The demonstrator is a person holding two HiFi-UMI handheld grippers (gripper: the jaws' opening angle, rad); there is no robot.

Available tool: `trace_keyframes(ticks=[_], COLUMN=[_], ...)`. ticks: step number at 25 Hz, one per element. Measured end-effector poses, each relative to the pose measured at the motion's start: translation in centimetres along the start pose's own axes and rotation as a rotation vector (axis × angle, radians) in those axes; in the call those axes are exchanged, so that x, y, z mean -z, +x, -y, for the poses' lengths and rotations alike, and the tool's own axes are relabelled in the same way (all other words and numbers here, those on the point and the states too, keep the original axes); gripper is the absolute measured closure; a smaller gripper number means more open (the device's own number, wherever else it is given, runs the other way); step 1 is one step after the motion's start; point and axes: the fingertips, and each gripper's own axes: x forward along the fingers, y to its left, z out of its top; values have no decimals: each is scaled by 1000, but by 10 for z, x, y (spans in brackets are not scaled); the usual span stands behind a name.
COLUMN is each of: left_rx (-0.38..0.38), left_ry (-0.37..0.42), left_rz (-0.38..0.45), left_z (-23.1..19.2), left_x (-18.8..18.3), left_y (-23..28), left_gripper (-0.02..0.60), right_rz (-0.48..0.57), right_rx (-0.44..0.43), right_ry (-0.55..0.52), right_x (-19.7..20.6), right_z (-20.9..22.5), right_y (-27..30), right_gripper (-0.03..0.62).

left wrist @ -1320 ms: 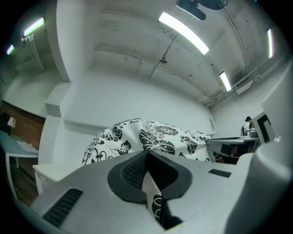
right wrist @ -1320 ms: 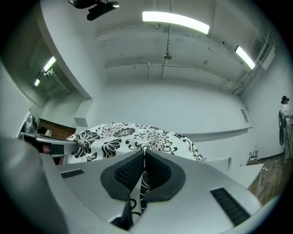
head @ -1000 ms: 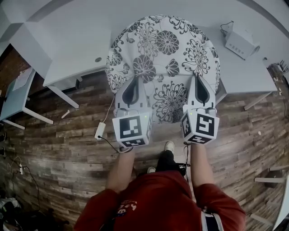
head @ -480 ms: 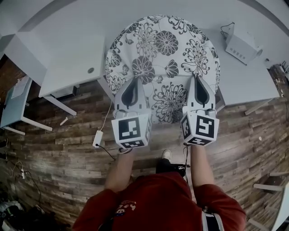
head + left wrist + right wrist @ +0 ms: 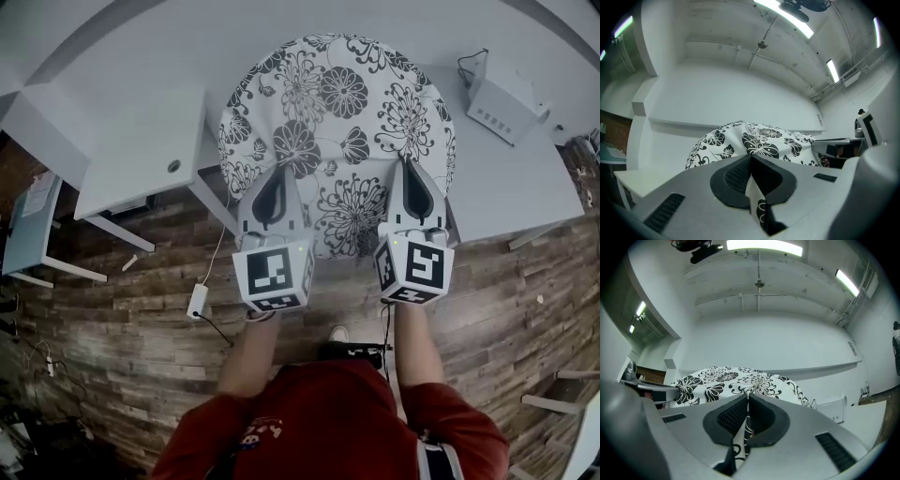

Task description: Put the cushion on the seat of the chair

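Observation:
A round cushion (image 5: 342, 122) with black flowers on white hangs lifted in front of me, above the wooden floor and the edge of the white tables. My left gripper (image 5: 274, 176) is shut on the cushion's near left edge, and my right gripper (image 5: 412, 169) is shut on its near right edge. In the left gripper view the cushion (image 5: 754, 143) bulges beyond the left gripper (image 5: 751, 161), with fabric pinched between the jaws. The right gripper view shows the cushion (image 5: 740, 380) the same way, clamped in the right gripper (image 5: 746, 404). No chair is in view.
White tables (image 5: 141, 131) stand along the far side, with a white box (image 5: 503, 94) and its cable at the right. A power adapter (image 5: 198, 300) lies on the wood floor (image 5: 112, 356). A light blue table (image 5: 28, 230) is at the left edge.
Both grippers keep their hold on the cushion. The floor and tables have slid a little in the head view, and the walls shift in the gripper views, so I and the cushion have moved slightly.

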Motion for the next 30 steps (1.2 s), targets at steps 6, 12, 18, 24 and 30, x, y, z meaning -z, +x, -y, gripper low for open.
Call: trace_keyframes(ticks=[6,12,18,24,30], left_rx=[-13,-16,-13,-13,-37], left_ry=[-4,-14,-30,-44,-11], left_rz=[11,1,37,69,110], left_z=[0,0,-3,-2,1], left_x=[-1,-1,2,3,4], left_y=[0,-1,1,0,0], left_gripper=[552,552,552,552,552], right_rz=[10,-2,23,41,90], right_rx=[-9,-9,-5,-8,-33], right_ry=[-7,0,-23,-40,-37], right_x=[-2,-2,-1,2,5], right_z=[0,0,-2,-2,1], right_y=[-1,0,0,-3,0], right_gripper=[565,565,565,565,565])
